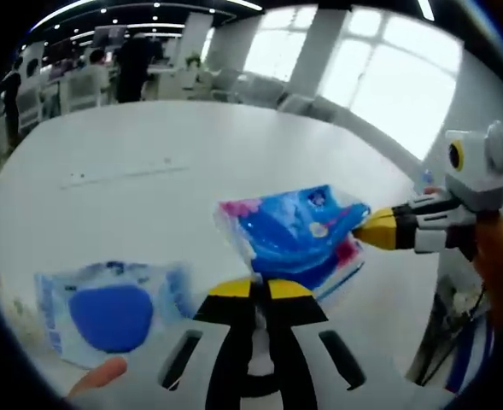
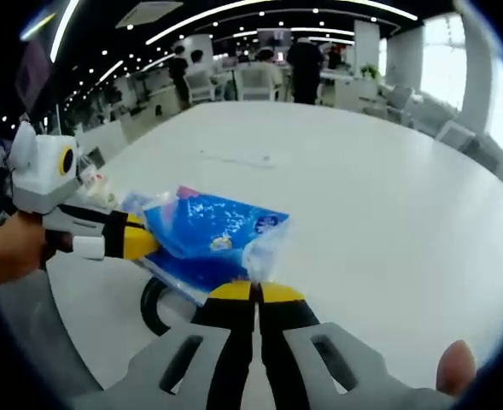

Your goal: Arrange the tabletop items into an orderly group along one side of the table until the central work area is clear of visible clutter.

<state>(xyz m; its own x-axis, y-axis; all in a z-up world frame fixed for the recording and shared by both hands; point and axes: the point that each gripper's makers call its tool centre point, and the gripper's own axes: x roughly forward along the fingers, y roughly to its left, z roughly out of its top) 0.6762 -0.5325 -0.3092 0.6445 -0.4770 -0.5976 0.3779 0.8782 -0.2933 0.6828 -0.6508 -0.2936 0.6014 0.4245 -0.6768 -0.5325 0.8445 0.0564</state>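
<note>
A blue plastic tissue packet (image 1: 298, 231) with pink corners hangs just above the white table (image 1: 149, 145), held at two ends. My left gripper (image 1: 260, 289) is shut on its near edge, yellow tips pressed together. From the right, my right gripper (image 1: 377, 229) pinches the packet's other end. In the right gripper view the same packet (image 2: 213, 226) sits above my right gripper (image 2: 255, 293), which is shut on its crinkled corner, while the left gripper (image 2: 138, 243) grips it from the left. A second, paler packet (image 1: 110, 312) with a blue oval lies flat on the table at lower left.
A dark ring (image 2: 151, 306) lies on the table under the held packet. The table's curved edge (image 1: 422, 282) runs close on the right. Chairs (image 2: 255, 81) and people (image 2: 307, 60) stand beyond the far edge. A fingertip (image 1: 97, 376) shows at the bottom.
</note>
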